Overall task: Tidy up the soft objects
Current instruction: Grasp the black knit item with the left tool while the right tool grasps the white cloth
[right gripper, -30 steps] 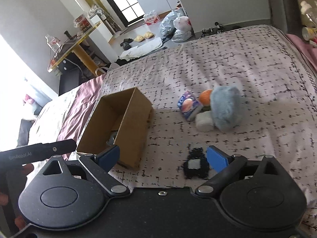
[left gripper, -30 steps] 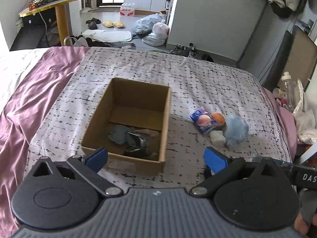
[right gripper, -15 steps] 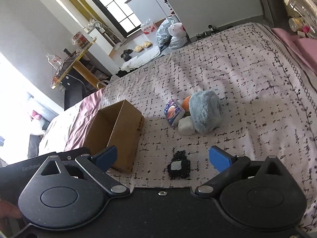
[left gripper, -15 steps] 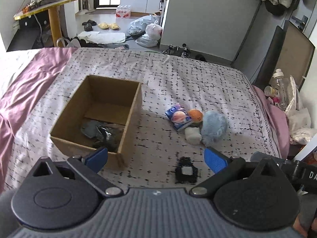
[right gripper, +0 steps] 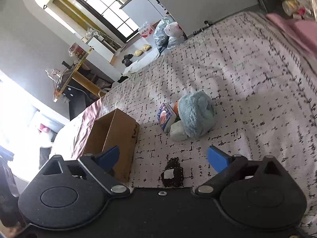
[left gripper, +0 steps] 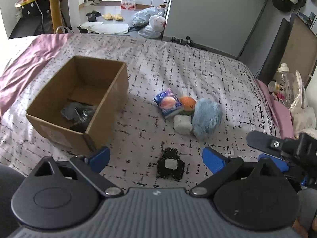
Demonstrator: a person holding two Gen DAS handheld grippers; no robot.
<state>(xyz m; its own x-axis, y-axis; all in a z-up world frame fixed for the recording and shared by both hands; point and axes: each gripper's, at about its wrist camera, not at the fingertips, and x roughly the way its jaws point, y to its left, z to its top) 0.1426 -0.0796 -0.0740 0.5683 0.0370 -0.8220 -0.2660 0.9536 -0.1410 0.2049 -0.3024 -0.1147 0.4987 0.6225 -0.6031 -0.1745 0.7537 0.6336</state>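
Observation:
An open cardboard box (left gripper: 111, 91) (right gripper: 118, 130) stands on the bed with dark soft items (left gripper: 79, 113) inside. To its right lie a blue packet (left gripper: 168, 102) (right gripper: 164, 117), an orange ball (left gripper: 187, 103), a white bundle (left gripper: 182, 124) (right gripper: 178, 132) and a fluffy blue plush (left gripper: 206, 117) (right gripper: 196, 113). A small black piece with a white label (left gripper: 170, 166) (right gripper: 172, 175) lies nearest, between the fingers of both grippers. My left gripper (left gripper: 156, 158) is open and empty. My right gripper (right gripper: 163, 155) is open and empty; part of it shows in the left wrist view (left gripper: 281, 146).
The bed has a white cover with black dashes (left gripper: 178, 63) and a pink sheet (left gripper: 29, 63) at the left. Bottles and bags (left gripper: 287, 87) crowd the right bedside. Bags, slippers and a yellow table (left gripper: 53, 0) stand on the floor beyond.
Both grippers have shifted right and back from the box toward the black piece, which now lies between their fingers. Both stay open. The soft items have not moved.

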